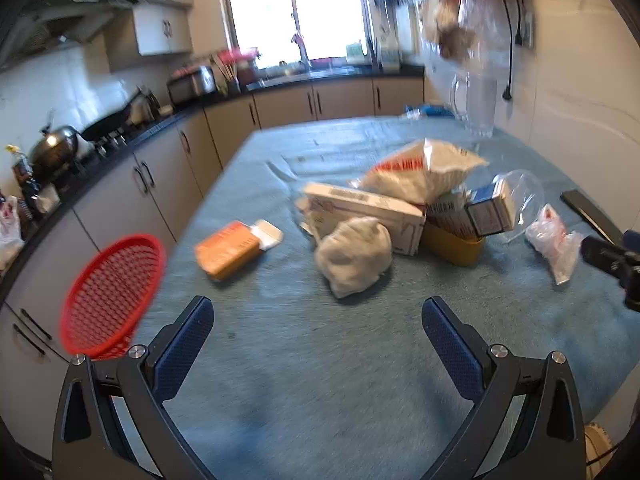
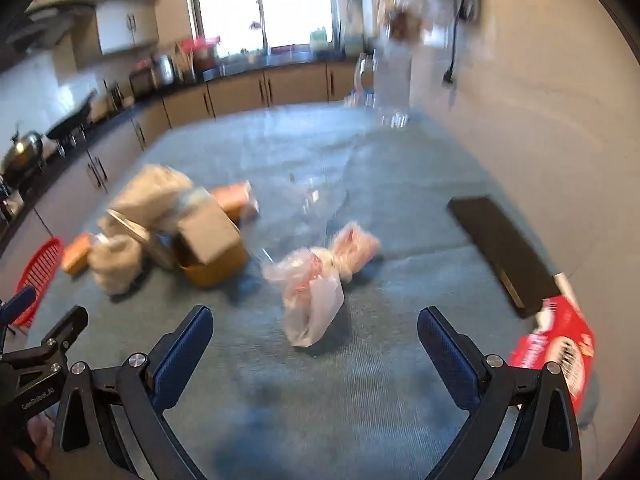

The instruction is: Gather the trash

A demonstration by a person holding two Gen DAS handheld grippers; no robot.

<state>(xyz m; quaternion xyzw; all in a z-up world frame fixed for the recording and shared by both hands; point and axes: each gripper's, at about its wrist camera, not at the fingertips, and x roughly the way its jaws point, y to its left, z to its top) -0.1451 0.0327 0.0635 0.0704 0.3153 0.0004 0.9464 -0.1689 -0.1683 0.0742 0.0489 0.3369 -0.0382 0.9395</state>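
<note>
On the blue tablecloth [image 1: 320,360]: trash lay in a heap, comprising a crumpled white wad [image 1: 354,256], long carton [image 1: 364,216], white bag [image 1: 424,174], orange box [image 1: 228,254] and clear plastic bag [image 2: 316,292]. Red basket [image 1: 112,296] stood at the table's left edge. Left gripper [image 1: 318,318] and right gripper [image 2: 316,326] both spread wide, holding nothing.

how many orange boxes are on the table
2. One orange box lies flat between the red basket and the crumpled white wad. Another orange box lies behind the trash pile. More may be hidden in the pile.
</note>
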